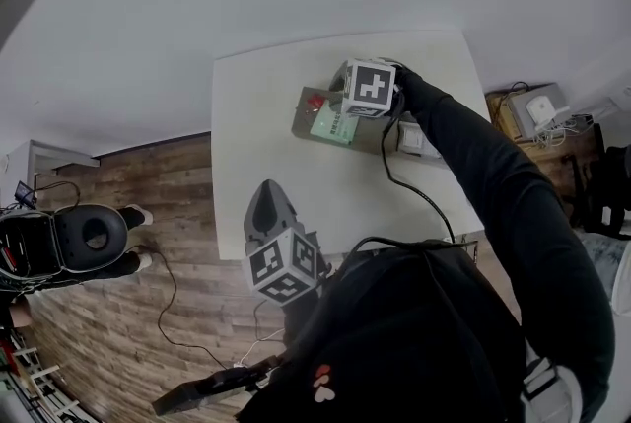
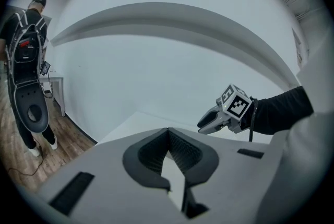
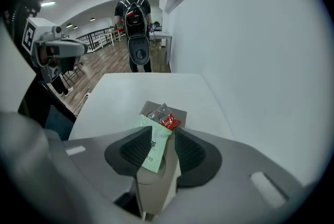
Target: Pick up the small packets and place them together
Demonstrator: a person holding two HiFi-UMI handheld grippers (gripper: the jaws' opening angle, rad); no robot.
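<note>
In the head view, the marker cube of my right gripper hid its own jaws. It also covered part of the green packet and the grey mat near the desk's far edge. My sleeve cut across a white item at the right edge, too small to identify. The green packet's print was too small to read. My body hid the desk's near edge.

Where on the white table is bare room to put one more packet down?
Free: the wide strip of the table left of the grey tray, and the near part between tray and left gripper. Crowded: the tray, with the green packet, the red packet and the right gripper above them.
</note>
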